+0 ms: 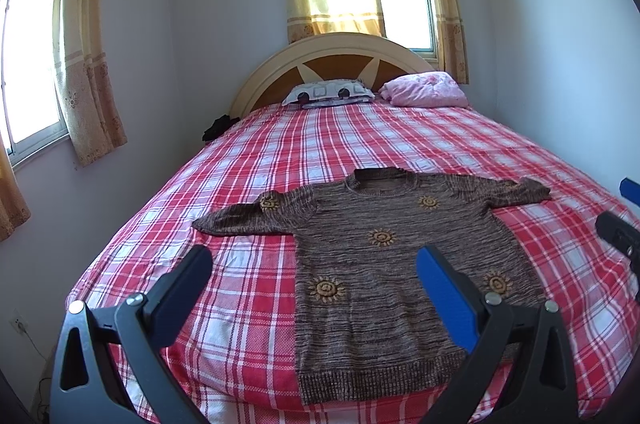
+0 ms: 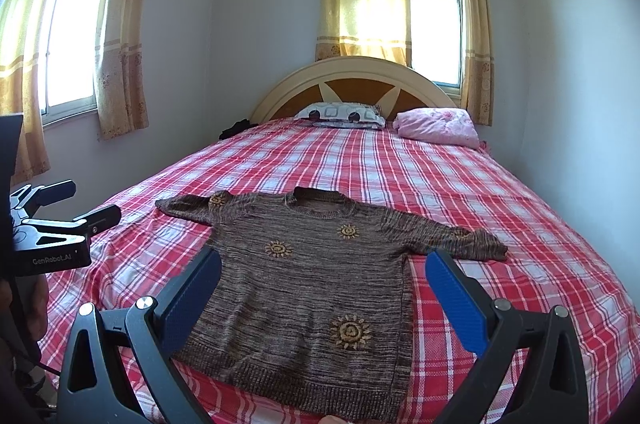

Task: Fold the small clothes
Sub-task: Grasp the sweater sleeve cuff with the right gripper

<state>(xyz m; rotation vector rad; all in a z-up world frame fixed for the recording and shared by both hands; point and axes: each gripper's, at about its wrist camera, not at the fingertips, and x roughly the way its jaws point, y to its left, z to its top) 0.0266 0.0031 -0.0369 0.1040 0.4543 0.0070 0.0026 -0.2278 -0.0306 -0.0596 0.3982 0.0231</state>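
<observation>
The left tongs (image 1: 314,260) are spread wide and grip nothing; they hover above the foot edge of the bed (image 1: 248,160), with the sweater's left hem side seen between their fingers. The right tongs (image 2: 323,266) are likewise spread wide and empty, hovering over the same edge and framing the sweater's lower body. Neither pair touches the fabric.

The brown knit sweater (image 1: 384,264) lies flat and face up on the red plaid sheet, near the foot edge of the bed. Its long axis runs from the foot edge toward the headboard (image 1: 336,56): hem nearest the tongs, neckline pointing at the headboard. Both sleeves extend sideways toward the bed's left and right edges. Two pillows (image 1: 328,94) rest against the headboard, well apart from the sweater.
</observation>
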